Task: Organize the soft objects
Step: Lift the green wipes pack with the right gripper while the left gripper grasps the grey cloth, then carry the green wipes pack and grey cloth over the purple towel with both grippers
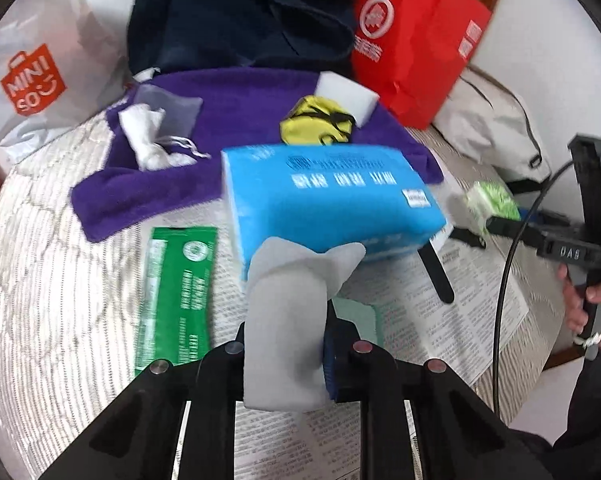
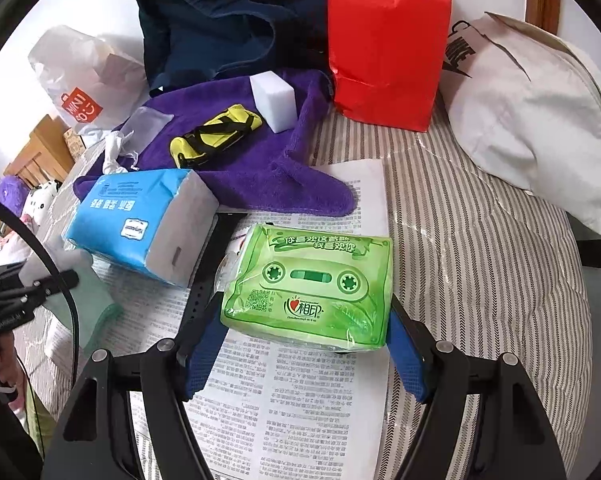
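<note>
Soft stuff is scattered all over this striped bedspread (image 2: 480,240), so I'll place everything relative to the blue tissue pack (image 1: 324,196), which lies partly on the newspaper sheet (image 2: 300,408).

The left gripper (image 1: 288,344) is pinching a pale grey folded cloth (image 1: 284,320) just in front of the blue pack, with the cloth's top end flopping against the pack's near edge. Both jaws are pressed in on the cloth, so I'd call that a real grab, probably to lift it clear and sort it.

The right gripper (image 2: 304,356) sits to the right of the blue pack with its blue pads spread on either side of the green tissue pack (image 2: 312,288). From here I can't say the pads are actually squeezing it; it looks more like straddling, lined up for a grab.

Behind the blue pack a purple towel (image 2: 260,168) carries a white sponge block (image 2: 272,100) and a yellow pouch (image 2: 216,136). A green flat packet (image 1: 180,292) lies to its left.
</note>
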`<state>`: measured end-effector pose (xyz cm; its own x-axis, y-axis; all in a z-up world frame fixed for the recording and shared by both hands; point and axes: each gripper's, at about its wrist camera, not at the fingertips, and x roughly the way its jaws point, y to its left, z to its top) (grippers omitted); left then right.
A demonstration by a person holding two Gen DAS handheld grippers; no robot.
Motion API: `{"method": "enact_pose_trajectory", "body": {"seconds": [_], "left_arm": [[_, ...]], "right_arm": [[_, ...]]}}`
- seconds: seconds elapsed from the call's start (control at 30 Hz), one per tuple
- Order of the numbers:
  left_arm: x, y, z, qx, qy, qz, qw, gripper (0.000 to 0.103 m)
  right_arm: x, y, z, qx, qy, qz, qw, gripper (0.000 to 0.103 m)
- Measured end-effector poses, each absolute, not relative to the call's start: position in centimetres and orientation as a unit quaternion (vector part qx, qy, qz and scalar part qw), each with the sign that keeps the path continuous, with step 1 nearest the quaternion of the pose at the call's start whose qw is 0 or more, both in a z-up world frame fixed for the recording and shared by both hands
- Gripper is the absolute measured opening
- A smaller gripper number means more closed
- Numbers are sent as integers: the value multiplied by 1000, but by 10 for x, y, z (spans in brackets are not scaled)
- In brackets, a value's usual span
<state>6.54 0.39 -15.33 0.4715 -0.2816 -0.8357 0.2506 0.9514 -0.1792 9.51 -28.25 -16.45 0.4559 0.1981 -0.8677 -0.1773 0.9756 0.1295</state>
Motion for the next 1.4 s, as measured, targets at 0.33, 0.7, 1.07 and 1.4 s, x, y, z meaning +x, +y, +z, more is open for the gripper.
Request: {"method": "enact_pose_trajectory", "body": {"seconds": [0.33, 0.7, 1.07, 1.4], "left_arm": [[60, 28, -128, -44, 463, -133, 875, 19], [73, 45, -102, -57, 440, -120, 888, 19], [93, 51, -78, -61, 417, -123, 898, 19], [115, 59, -75, -69, 410, -113, 902, 19]], "right_arm": [[97, -267, -150, 11, 502, 126, 855, 74], [107, -252, -136, 11, 492, 142, 859, 74], [124, -243, -123, 11, 483, 145, 864, 74], [147, -228, -114, 4, 475, 149, 867, 74]]}}
